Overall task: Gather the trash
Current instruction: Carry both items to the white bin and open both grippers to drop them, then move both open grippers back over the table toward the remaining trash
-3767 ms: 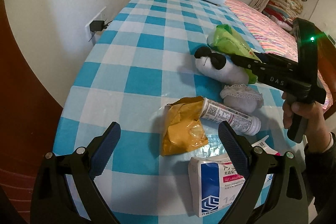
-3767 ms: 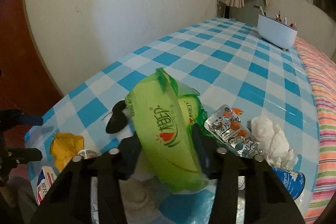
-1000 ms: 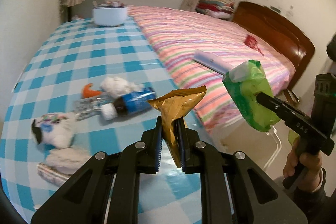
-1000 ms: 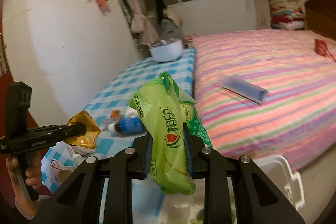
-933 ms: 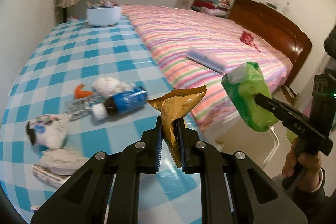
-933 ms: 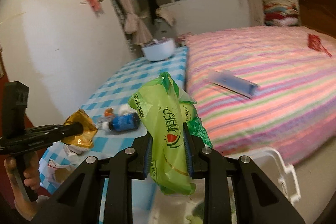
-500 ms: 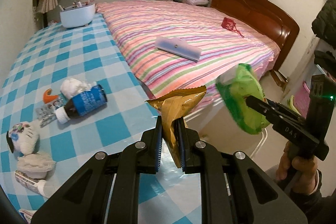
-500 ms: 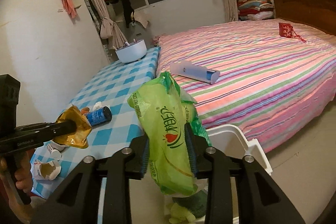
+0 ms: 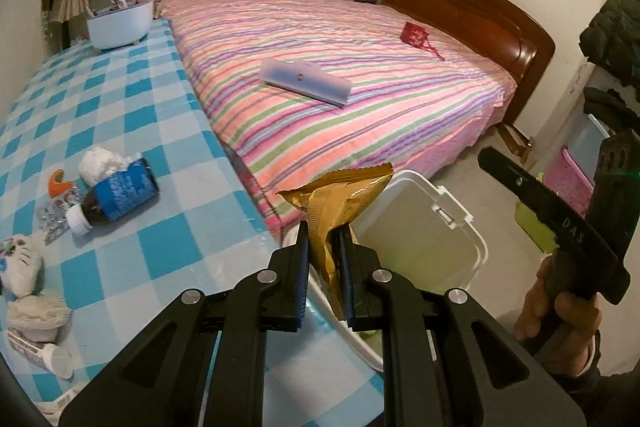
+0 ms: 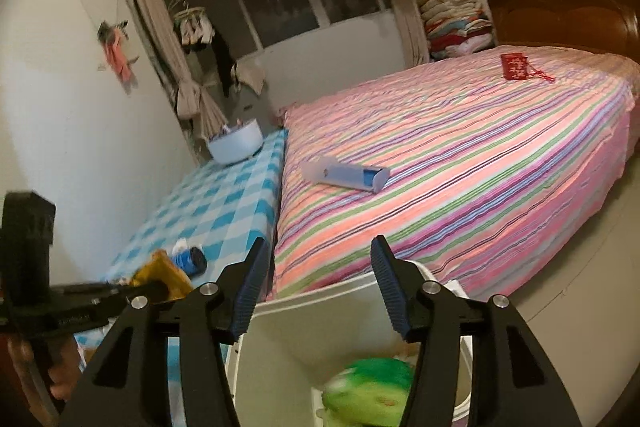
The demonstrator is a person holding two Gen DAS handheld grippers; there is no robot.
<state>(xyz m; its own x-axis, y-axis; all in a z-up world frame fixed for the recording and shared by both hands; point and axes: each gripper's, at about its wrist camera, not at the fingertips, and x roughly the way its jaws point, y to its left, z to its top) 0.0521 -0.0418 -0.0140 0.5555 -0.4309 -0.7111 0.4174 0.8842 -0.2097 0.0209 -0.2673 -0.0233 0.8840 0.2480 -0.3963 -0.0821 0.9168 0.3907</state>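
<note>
Crinkled gold foil wrapper sits clamped in the left gripper jaws (right gripper jaws spread) above the white plastic bin.

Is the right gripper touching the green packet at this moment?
Apart. The right wrist view shows the right gripper open, with the green packet down inside the white bin below its fingers.

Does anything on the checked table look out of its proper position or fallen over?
Yes. On the checked table, a brown bottle with a blue label lies on its side, not upright, beside a crumpled white tissue and an orange scrap. Nothing looks spilled.
</note>
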